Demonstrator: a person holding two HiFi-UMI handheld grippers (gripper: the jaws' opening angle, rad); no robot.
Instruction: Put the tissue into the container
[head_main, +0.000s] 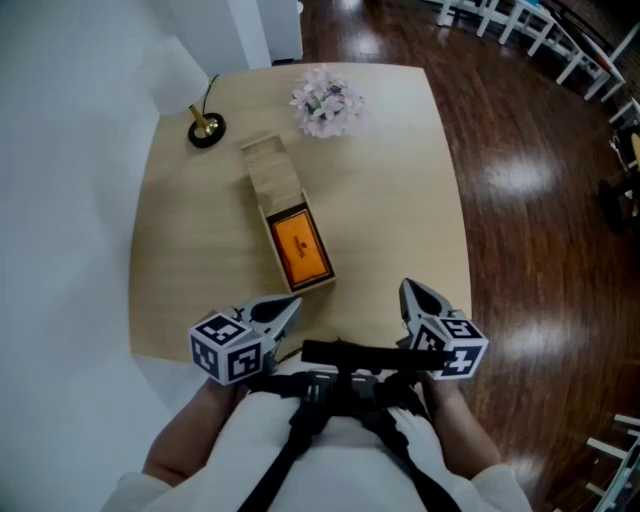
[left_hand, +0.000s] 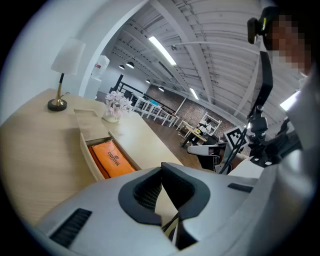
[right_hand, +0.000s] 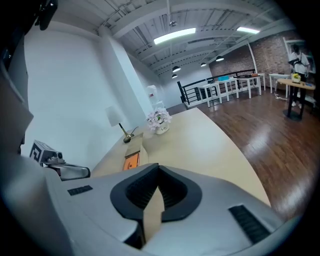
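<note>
A wooden container (head_main: 258, 212) lies lengthwise in the middle of the table, its sliding lid (head_main: 272, 170) pushed toward the far end. An orange tissue pack (head_main: 300, 248) lies inside the open near half. It also shows in the left gripper view as the tissue pack (left_hand: 111, 159) within the container's wall (left_hand: 88, 156), and small in the right gripper view (right_hand: 131, 161). My left gripper (head_main: 290, 306) hovers at the table's near edge, just short of the container, shut and empty. My right gripper (head_main: 407, 290) is to the right of it, also shut with nothing held.
A small lamp with a brass base (head_main: 206, 127) stands at the far left of the light wooden table (head_main: 400, 190). A vase of pale flowers (head_main: 327, 102) sits at the far edge. Dark wood floor lies to the right, a white wall to the left.
</note>
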